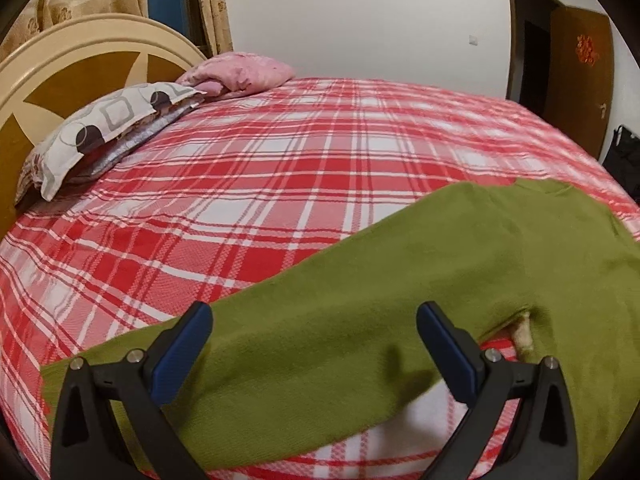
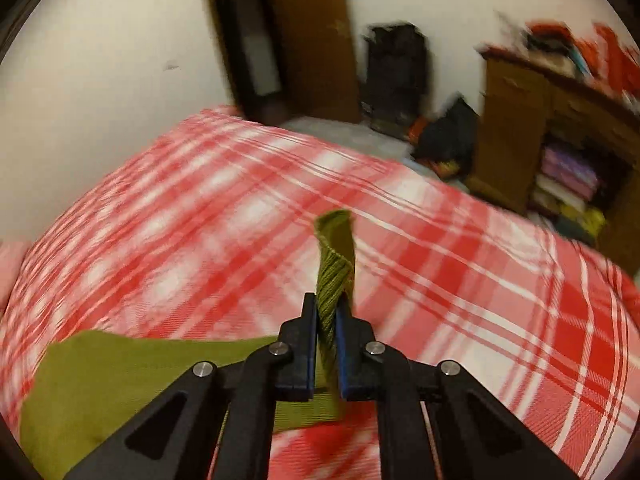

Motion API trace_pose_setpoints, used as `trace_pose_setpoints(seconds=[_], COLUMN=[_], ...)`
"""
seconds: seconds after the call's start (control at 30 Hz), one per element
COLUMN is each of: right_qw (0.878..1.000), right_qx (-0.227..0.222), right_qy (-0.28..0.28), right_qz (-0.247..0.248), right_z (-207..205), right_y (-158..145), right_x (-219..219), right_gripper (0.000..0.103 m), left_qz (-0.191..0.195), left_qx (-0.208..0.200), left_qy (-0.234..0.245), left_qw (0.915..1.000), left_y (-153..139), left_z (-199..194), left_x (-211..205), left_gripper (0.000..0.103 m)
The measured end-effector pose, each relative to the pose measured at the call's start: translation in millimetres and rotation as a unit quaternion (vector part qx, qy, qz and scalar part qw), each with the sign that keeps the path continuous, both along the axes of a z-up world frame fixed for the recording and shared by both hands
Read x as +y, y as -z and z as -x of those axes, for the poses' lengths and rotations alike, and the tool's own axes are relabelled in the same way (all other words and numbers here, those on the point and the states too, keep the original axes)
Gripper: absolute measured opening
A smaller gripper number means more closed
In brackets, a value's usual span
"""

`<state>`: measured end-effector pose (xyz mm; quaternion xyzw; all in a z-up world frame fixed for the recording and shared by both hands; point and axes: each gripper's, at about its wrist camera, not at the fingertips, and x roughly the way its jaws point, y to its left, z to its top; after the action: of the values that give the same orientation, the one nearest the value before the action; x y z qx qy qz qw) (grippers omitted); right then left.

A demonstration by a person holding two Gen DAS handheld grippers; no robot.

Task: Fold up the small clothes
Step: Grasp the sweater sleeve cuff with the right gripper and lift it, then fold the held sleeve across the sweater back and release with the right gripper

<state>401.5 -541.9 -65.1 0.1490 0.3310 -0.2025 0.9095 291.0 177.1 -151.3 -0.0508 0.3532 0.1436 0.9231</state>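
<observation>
A small olive-green garment [image 1: 460, 264] lies spread on the red and white plaid bed [image 1: 280, 168]. One long green part runs toward the lower left, under my left gripper [image 1: 314, 318]. That gripper is open and empty, its blue-padded fingers [image 1: 188, 344] hovering over the cloth. In the right wrist view my right gripper [image 2: 326, 312] is shut on a ribbed green cuff [image 2: 334, 264] that sticks up past the fingertips. The rest of the garment [image 2: 120, 376] hangs down to the left onto the bed [image 2: 480, 280].
A patterned pillow [image 1: 92, 128] and a pink pillow [image 1: 240, 72] lie by the headboard [image 1: 80, 64] at the left. A brown door [image 2: 312, 32], dark bags [image 2: 396, 76] and a wooden shelf unit [image 2: 560, 136] stand beyond the bed's far edge.
</observation>
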Motion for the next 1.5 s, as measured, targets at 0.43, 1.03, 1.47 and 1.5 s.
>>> trace_pose_setpoints(seconds=[0.43,1.03,1.47,1.5], right_qw=[0.948,0.892,0.951,0.951], right_qx=[-0.055,0.027,-0.040,-0.042], right_qy=[-0.303,-0.450,-0.307,-0.306], right_qz=[0.075,0.023,-0.021,-0.025], right_z=[-13,78,95,95], right_y=[-48,58,84,84], right_x=[289,328,235,233], right_gripper=[0.008,0.073,0.073,0.073], left_qz=[0.044,0.070,0.131,0.136], left_qx=[-0.064,-0.046,0.077,0.081], left_qy=[0.091,0.248,0.298,0.294], left_qw=[0.9928,0.9651,0.9424,0.9426], left_y=[-47,-66,-21,-17], left_z=[27,-11,-81,-84], left_x=[-25,-137,-253,-254], left_gripper=[0.103,0.103,0.085,0.083])
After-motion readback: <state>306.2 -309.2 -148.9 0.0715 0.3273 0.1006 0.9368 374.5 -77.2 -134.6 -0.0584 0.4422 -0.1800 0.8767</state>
